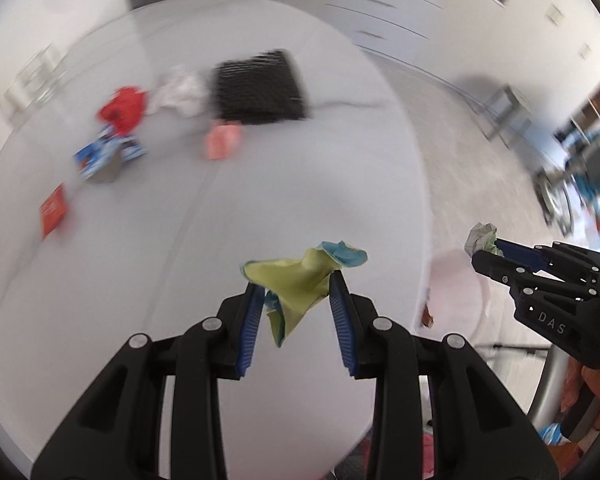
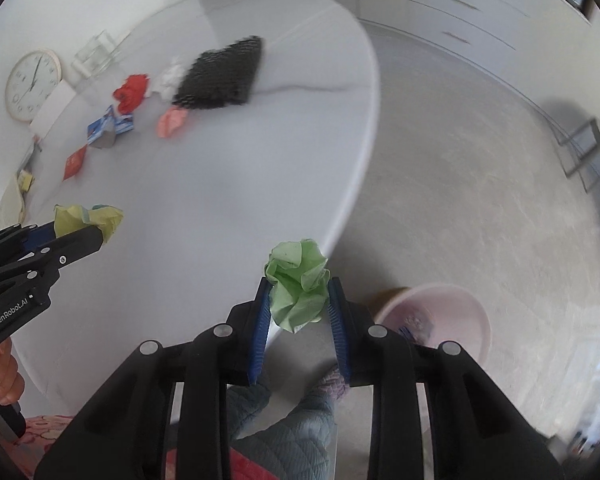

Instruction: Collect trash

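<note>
Both hands loaded, heading for the pink bin

Left gripper fingers pinch a yellow wrapper; right gripper clamps green paper. Loose corners could slip mid-swing.

R gripper clamping green paper wad, pink basin on floor below, white table w/ scattered trash

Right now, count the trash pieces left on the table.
5: red wad, white wad, pink wad, blue carton, red packet. The black mat may hide more.
</note>
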